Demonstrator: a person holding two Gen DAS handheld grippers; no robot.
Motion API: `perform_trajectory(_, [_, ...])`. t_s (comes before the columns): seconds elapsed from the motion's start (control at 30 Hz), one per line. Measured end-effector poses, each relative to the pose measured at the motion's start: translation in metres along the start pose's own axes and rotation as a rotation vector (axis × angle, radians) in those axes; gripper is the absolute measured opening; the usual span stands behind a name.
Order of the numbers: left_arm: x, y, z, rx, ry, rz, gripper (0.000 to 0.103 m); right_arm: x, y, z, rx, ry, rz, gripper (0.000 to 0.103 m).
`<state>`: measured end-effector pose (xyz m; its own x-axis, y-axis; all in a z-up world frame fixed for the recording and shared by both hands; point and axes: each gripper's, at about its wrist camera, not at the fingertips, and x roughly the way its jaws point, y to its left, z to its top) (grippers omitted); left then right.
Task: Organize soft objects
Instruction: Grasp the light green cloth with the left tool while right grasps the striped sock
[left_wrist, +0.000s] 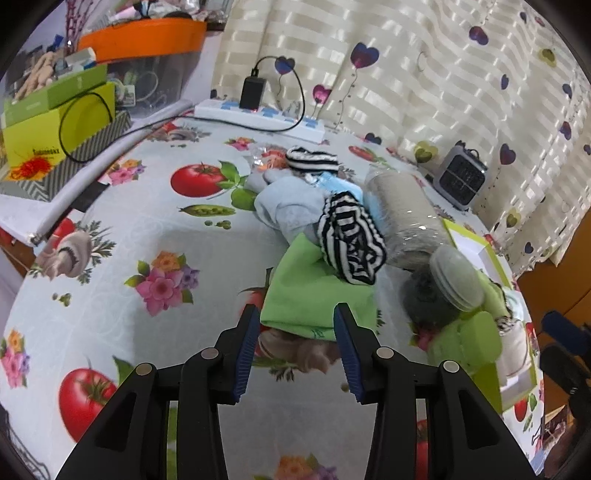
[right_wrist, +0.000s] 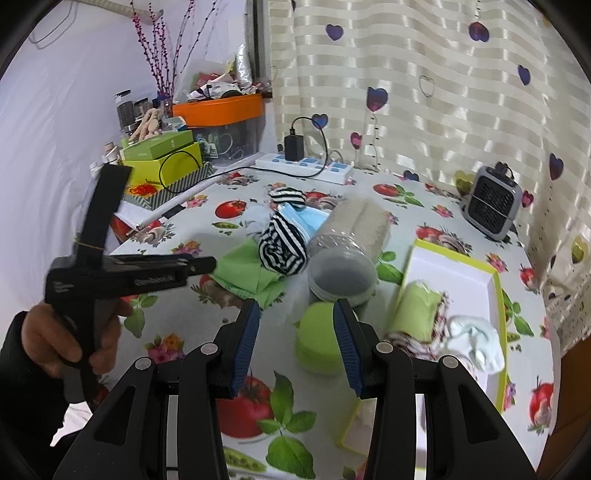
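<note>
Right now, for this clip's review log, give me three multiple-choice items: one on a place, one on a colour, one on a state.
1. Where does the striped sock lie?
A on the green cloth
B in the tray
C on the power strip

2. What colour is the tray's rim?
A orange
B yellow-green
C blue

3. How is the right gripper?
A shut on a sock
B open, holding nothing
C shut on the jar

Answers: 1 A, the sock rests on the cloth's far edge. 2 B, its rim is yellow-green. 3 B, its fingers stand apart with nothing between them.
</note>
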<state>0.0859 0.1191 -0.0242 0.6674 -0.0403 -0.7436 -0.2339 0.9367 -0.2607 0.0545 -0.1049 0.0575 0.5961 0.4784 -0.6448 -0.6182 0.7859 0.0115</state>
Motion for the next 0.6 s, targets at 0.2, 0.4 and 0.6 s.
perform_trajectory(0.2, [0.021, 0.002, 0.006, 0.003, 0.021, 0.008, 0.041, 0.014, 0.006, 0.015, -0.034, -0.003, 0.012, 0.043])
perform_trajectory(0.4, [0.036, -0.001, 0.006, 0.033, 0.055, 0.01, 0.041, 0.038, 0.013, 0.035, -0.075, 0.011, 0.028, 0.043])
perform_trajectory(0.6, [0.038, -0.005, 0.004, 0.082, 0.042, 0.044, 0.014, 0.072, 0.025, 0.055, -0.127, 0.05, 0.04, 0.043])
